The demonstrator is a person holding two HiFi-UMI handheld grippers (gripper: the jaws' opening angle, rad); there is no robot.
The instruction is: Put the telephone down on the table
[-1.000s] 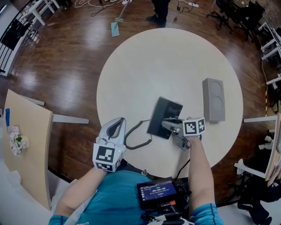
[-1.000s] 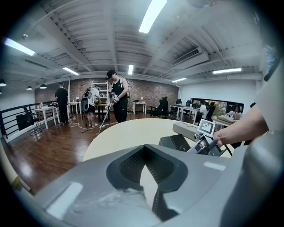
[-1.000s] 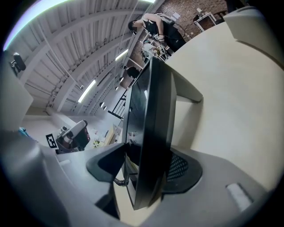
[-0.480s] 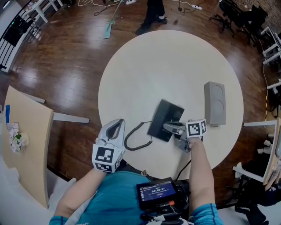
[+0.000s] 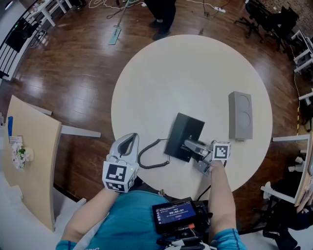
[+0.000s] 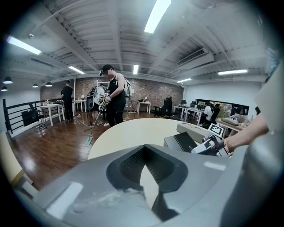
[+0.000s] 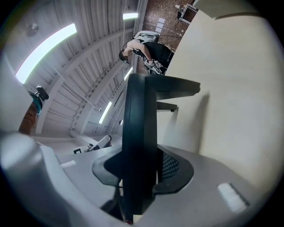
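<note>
The black telephone (image 5: 185, 135) lies near the middle of the round cream table (image 5: 195, 68), and its coiled cord (image 5: 146, 156) loops off to the left. My right gripper (image 5: 189, 145) has been closing on the phone's near right edge and its pads now press on it. In the right gripper view the black slab (image 7: 137, 133) stands edge-on between the jaws, tilted off the tabletop. My left gripper (image 5: 128, 140) hovers at the table's near left rim, jaws together with nothing between them. The left gripper view shows the telephone (image 6: 184, 142) with the right gripper (image 6: 208, 144) on it.
A grey speaker-like box (image 5: 240, 114) lies on the table to the right of the phone. A person with a floor mop (image 5: 159, 14) stands beyond the far edge. A wooden panel (image 5: 34, 161) stands on the left. A small screen device (image 5: 174, 213) hangs at my chest.
The right gripper has closed onto the phone's edge and tipped with it, its marker cube turning. The left gripper has stayed put. The person with the mop has walked left.
</note>
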